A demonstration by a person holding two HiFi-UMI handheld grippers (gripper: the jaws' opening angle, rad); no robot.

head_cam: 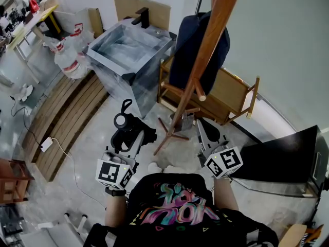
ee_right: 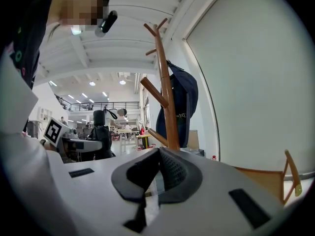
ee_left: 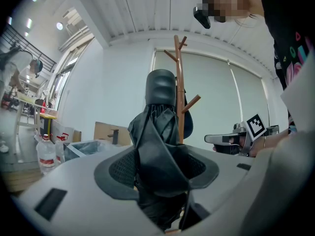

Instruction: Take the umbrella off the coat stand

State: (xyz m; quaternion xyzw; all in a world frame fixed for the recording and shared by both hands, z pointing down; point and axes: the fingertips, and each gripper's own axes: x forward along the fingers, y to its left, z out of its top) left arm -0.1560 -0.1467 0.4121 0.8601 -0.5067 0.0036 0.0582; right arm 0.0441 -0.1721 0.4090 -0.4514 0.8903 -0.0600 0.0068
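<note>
Over the pale floor (head_cam: 85,156), left claw (ee_left: 158,170) clamps the umbrella (ee_left: 160,109).

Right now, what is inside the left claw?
A folded black umbrella, clamped in the left claw. Its lower end is covered by the claw's body.

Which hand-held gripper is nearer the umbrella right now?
Left. The left hand-held gripper is clamped on the folded umbrella. The right hand-held gripper is apart from it, on the coat stand's other side.
</note>
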